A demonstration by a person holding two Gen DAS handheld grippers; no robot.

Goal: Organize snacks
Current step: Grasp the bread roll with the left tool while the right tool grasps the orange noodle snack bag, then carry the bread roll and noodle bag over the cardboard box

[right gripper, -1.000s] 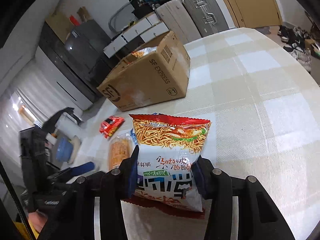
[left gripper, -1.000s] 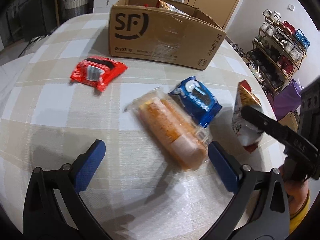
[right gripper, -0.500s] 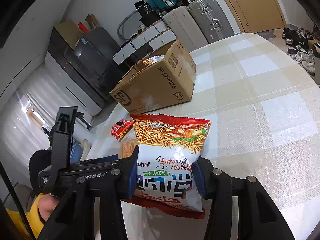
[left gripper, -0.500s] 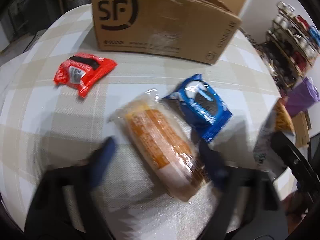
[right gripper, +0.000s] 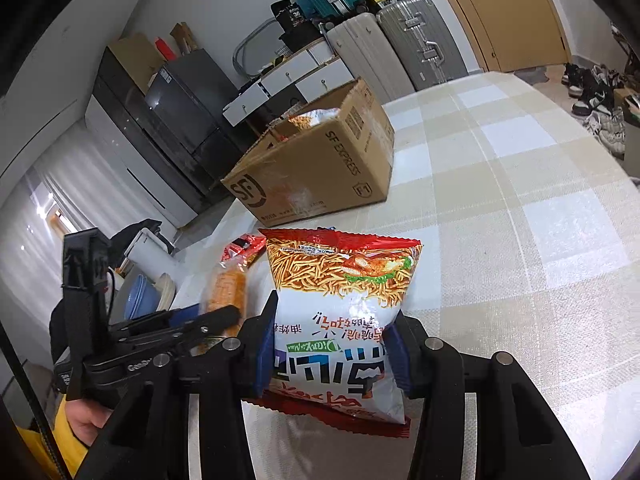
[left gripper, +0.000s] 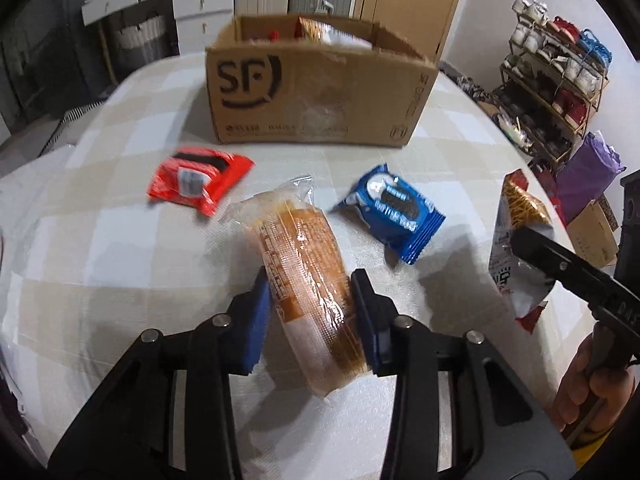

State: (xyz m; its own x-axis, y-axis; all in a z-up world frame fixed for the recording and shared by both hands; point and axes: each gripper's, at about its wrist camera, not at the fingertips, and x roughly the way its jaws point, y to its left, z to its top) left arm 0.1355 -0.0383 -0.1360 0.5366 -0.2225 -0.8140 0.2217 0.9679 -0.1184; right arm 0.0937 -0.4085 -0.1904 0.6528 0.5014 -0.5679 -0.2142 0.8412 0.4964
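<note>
My left gripper (left gripper: 312, 312) is shut on a long orange cake roll in clear wrap (left gripper: 306, 276), which lies on the checked tablecloth. My right gripper (right gripper: 330, 352) is shut on a noodle snack bag (right gripper: 340, 312) and holds it above the table; the bag also shows in the left wrist view (left gripper: 516, 240). A red packet (left gripper: 198, 184) and a blue cookie packet (left gripper: 390, 212) lie in front of the open SF cardboard box (left gripper: 316, 96), which holds several snacks. The box also shows in the right wrist view (right gripper: 320, 168).
The round table (right gripper: 540, 220) has bare cloth to the right of the box. A shoe rack (left gripper: 560, 92) and a purple bag (left gripper: 588, 176) stand beyond the table's right edge. Suitcases (right gripper: 412, 40) and drawers line the far wall.
My left gripper moved forward and closed on the orange cake roll. My right gripper has lifted the noodle bag a little, still shut on it.
</note>
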